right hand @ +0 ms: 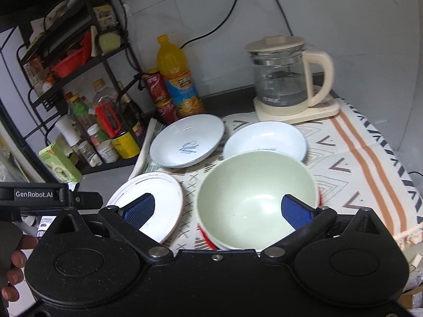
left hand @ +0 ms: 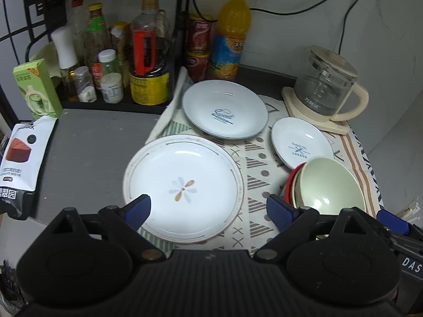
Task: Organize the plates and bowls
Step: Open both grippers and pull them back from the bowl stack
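Note:
A large white plate with a flower mark (left hand: 183, 187) lies on the patterned cloth; it also shows in the right wrist view (right hand: 153, 200). Behind it lies a pale blue deep plate (left hand: 224, 109) (right hand: 187, 140) and to the right a smaller white dish (left hand: 301, 141) (right hand: 264, 138). A pale green bowl (left hand: 330, 185) (right hand: 253, 198) sits stacked in a cream bowl and a red one (left hand: 288, 182). My left gripper (left hand: 208, 211) is open above the flower plate's near edge. My right gripper (right hand: 218, 212) is open above the green bowl's near rim.
A glass kettle on a cream base (left hand: 327, 92) (right hand: 288, 79) stands at the back right. A black rack with bottles and jars (left hand: 119, 60) (right hand: 87, 100), an orange juice bottle (left hand: 231, 34) and red cans (left hand: 198, 50) line the back. A snack bag (left hand: 21, 166) lies left.

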A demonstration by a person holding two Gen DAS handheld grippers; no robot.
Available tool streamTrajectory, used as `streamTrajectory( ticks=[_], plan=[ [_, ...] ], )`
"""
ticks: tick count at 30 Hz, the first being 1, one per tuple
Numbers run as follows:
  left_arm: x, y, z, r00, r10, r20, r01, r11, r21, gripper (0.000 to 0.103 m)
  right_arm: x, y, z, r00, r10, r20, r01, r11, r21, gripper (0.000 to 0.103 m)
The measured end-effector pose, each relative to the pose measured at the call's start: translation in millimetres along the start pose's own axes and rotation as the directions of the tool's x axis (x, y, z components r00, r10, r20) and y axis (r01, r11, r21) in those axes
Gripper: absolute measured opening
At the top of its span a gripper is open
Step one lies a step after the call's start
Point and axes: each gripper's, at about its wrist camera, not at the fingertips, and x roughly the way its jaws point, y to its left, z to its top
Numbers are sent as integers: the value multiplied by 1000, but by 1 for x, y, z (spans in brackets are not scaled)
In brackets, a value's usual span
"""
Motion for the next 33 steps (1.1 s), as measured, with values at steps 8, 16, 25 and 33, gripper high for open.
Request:
streamTrajectory(
  ticks=[8, 16, 25, 33],
  plan=[
    [2, 13, 15, 1000, 17, 8, -17, 999, -33, 93, 13, 17, 12, 1000, 16, -11, -16, 1000, -9, 103],
    [30, 27, 38, 1000, -22, -2, 21, 999, -44, 93, 33, 30, 28, 999, -1, -34, 0, 1000, -26, 103],
    [68, 44, 72, 998, -55, -39, 54, 998, -38, 93, 64, 51, 51, 997, -31, -66, 30, 999, -18, 103],
    [98, 56, 102, 991, -125, -53, 122, 991, -57, 93, 98, 67, 69, 994, -62, -87, 65, 997, 29, 103]
  ],
)
